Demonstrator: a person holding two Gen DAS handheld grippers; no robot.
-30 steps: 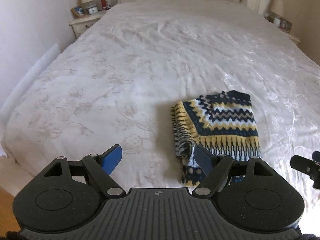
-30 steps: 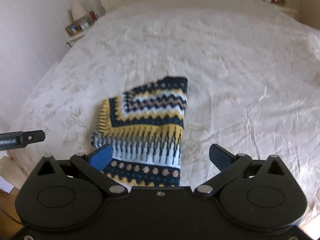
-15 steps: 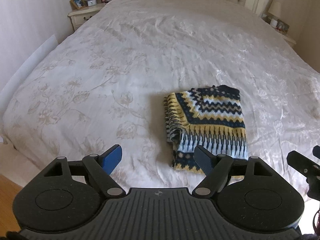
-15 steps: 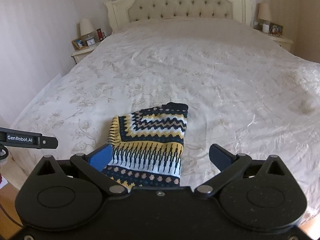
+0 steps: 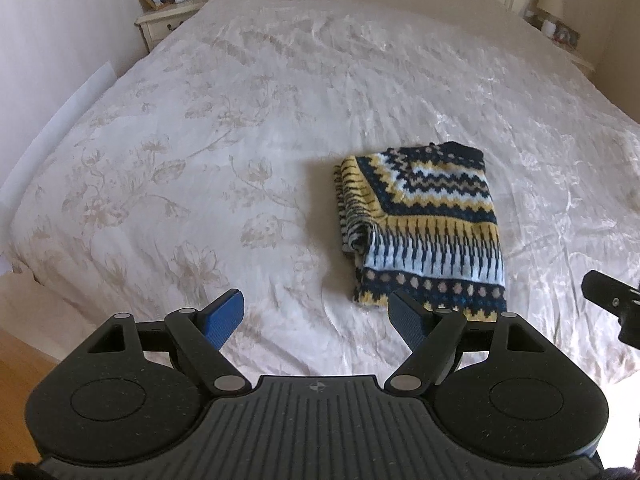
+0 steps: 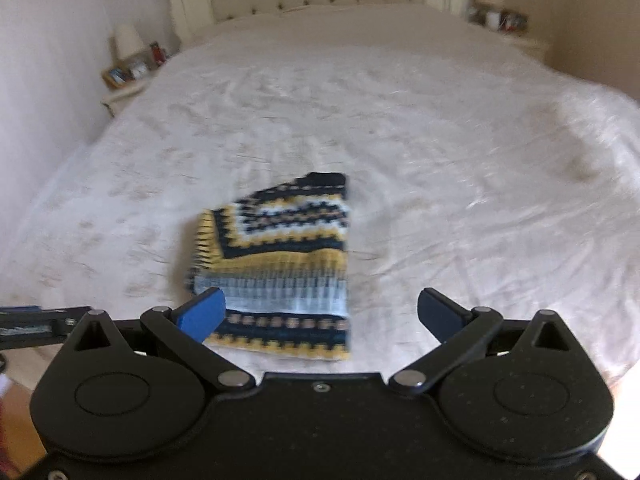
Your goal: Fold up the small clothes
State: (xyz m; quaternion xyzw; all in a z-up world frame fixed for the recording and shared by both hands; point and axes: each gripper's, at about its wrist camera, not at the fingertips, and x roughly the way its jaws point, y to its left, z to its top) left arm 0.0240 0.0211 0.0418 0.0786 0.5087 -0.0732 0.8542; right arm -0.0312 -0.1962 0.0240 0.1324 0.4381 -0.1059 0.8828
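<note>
You have one small knitted sweater (image 5: 420, 224) in front of you, folded into a rough rectangle. Its pattern runs in bands: navy at the far edge, then white, tan and yellow zigzags, a pale blue stripe with dark vertical dashes, and a navy hem with tan dots and a yellow border. The left side shows a thicker folded edge with striped layers stacked on one another. It lies flat on the bedspread (image 5: 224, 128), toward the foot of the bed and somewhat right of centre in your left view.

Your left gripper (image 5: 316, 314) is spread wide with nothing between its blue pads; the sweater sits just beyond its right finger. Your right gripper (image 6: 320, 312) is also spread and holds nothing, with the sweater's hem between and beyond its fingers in a blurred view.

Count: one sweater, two grippers, two bedside tables, each with one lamp.
</note>
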